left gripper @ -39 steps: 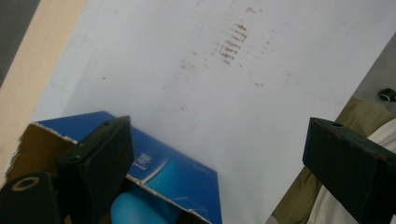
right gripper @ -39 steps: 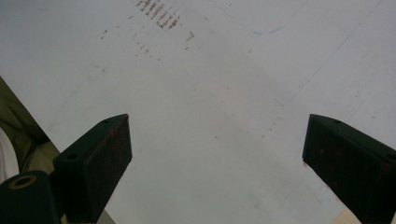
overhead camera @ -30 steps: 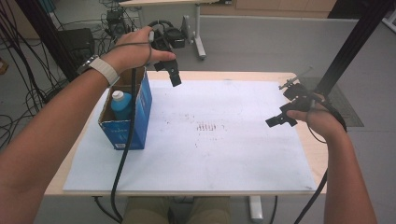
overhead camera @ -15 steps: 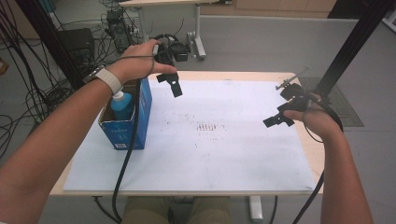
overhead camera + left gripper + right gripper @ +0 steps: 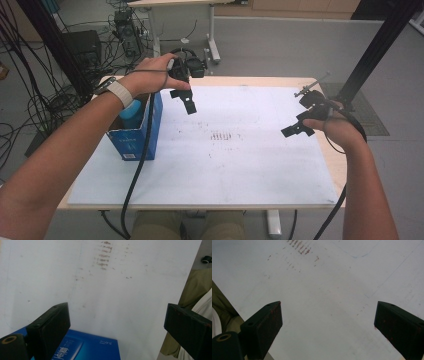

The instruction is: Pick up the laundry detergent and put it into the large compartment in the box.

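Blue cardboard box (image 5: 134, 140), rectangular, open-topped; both claws (image 5: 185, 100) (image 5: 295, 127) released, empty.

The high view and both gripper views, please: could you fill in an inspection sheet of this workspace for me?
Surface: wooden table covered by a white sheet with reddish-brown smudges near its middle.
Job's things: open blue box at the sheet's left edge, a light blue-capped item standing inside.
Clutter: nothing seen.
Grippers: left gripper held above the sheet beside the box, jaws open and empty; right gripper above the sheet's right side, jaws open and empty.
Cables: a black cable hangs from the left gripper across the box; another trails from the right.
Surroundings: grey floor, tangled floor cables, a second table's legs.
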{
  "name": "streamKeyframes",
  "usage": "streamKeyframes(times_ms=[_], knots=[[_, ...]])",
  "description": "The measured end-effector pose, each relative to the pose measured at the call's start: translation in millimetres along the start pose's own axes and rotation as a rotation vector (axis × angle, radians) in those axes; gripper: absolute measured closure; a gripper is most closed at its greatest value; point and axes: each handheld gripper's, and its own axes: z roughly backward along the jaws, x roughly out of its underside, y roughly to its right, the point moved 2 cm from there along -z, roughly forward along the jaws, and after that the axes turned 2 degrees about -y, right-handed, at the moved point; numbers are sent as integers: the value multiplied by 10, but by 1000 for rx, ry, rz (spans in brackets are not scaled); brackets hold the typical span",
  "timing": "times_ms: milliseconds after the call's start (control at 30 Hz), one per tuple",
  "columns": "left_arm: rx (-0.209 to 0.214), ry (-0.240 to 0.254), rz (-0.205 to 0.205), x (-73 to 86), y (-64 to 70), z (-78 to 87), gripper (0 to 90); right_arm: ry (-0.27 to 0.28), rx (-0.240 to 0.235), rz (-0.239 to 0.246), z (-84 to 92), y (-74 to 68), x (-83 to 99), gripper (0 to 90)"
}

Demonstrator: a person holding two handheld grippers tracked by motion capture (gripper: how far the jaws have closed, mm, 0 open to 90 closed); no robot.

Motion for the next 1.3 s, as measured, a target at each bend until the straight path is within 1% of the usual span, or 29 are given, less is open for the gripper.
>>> streamKeyframes(times_ms=[333,567,800,1033,1300], knots=[[10,-9,-18,-32,23,-74,71,0,-4,2,-28,13,16,77],[12,-7,0,-17,21,-101,72,-1,-5,2,-36,17,26,77],[15,-11,3,-2,1,-135,72,-6,-12,1,-79,29,24,77],[18,-2,24,34,-23,-167,72,-4,-17,3,-106,44,23,77],[17,-5,20,19,-23,-166,73,0,-18,1,-110,52,50,76]])
